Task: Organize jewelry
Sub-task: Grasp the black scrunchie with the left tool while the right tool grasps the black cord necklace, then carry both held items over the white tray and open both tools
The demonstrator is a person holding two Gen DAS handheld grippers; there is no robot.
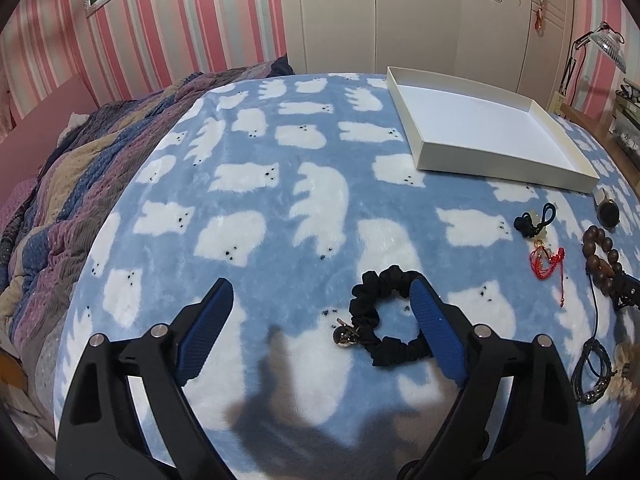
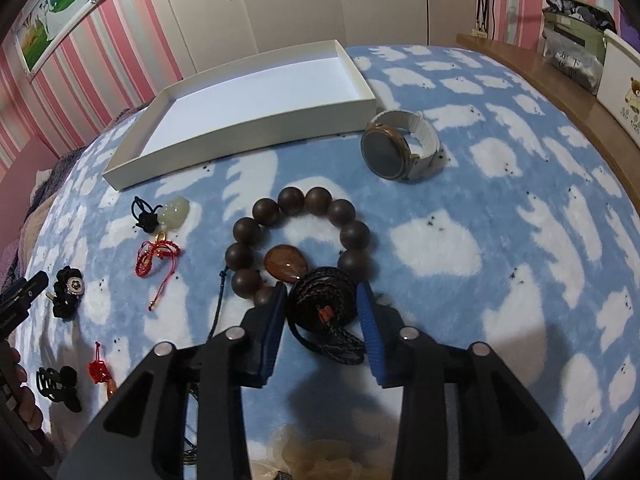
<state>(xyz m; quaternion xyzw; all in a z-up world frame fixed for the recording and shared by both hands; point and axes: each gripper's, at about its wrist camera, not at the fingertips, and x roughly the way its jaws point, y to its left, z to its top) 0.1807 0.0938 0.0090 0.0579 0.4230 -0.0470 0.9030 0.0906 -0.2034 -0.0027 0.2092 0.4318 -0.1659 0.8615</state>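
Note:
My left gripper (image 1: 322,292) is open and empty above the blue blanket; a black scrunchie with a metal charm (image 1: 386,316) lies by its right finger. My right gripper (image 2: 322,292) is open with its jaws either side of a coiled black braided cord (image 2: 324,304). Just beyond lies a dark wooden bead bracelet (image 2: 296,236) with an amber stone (image 2: 286,267). A white empty box (image 2: 256,120) (image 1: 486,126) stands at the back. A watch with a white strap (image 2: 390,154) lies right of the box.
A jade charm on black cord (image 2: 160,212), a red knotted string (image 2: 154,260), a black flower clip (image 2: 68,292), a black claw clip (image 2: 58,386) and a red tassel (image 2: 100,372) lie at left. A wooden ledge (image 2: 560,92) runs along the right. A striped quilt (image 1: 72,192) lies at left.

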